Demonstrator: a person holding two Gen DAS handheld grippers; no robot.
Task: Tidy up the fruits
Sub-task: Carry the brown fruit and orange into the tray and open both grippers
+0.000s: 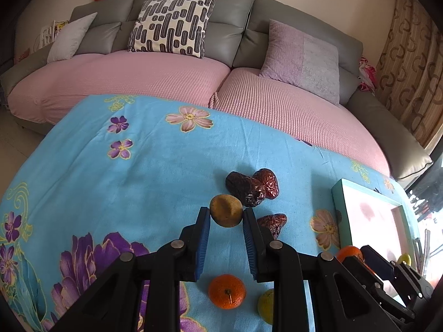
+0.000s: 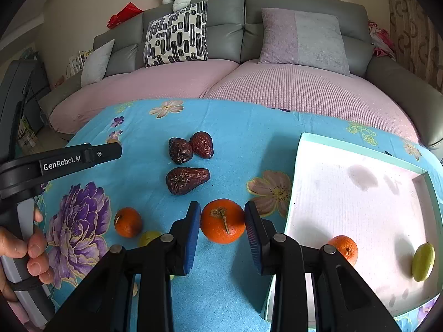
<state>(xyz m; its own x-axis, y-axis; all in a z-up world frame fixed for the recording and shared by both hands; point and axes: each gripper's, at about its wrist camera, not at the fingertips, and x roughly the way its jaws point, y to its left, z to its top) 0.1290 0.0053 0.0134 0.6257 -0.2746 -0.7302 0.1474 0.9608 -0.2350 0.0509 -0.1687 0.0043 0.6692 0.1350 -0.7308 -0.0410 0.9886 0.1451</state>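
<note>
In the left wrist view, the left hand-held gripper point(image 1: 226, 217) grasps a brownish-yellow fruit point(image 1: 225, 210), its blue pads pressed on either side, above the blue flowered cloth point(image 1: 110, 193) covering the surface. Just beyond it lie two dark red dates point(image 1: 253, 188) touching each other, and a third date point(image 1: 272, 222) sits just right of the right finger. Near the camera, an orange point(image 1: 227, 291) rests on the cloth between the gripper's arms, with a yellow fruit point(image 1: 265, 305) beside it on the right.

In the right wrist view, a person's hand point(image 2: 22, 251) holds the left tool at the left edge. Moving right, the right hand-held gripper point(image 2: 222, 220) is closed around a second orange point(image 2: 222, 220), stem facing the camera. Right of it stands a shallow turquoise-rimmed tray point(image 2: 301, 144), holding a small orange point(image 2: 344, 249) near its near-left corner and a green-yellow fruit point(image 2: 422, 261) toward its right side. A grey sofa point(image 2: 227, 27) with pink covers runs along the far side.
</note>
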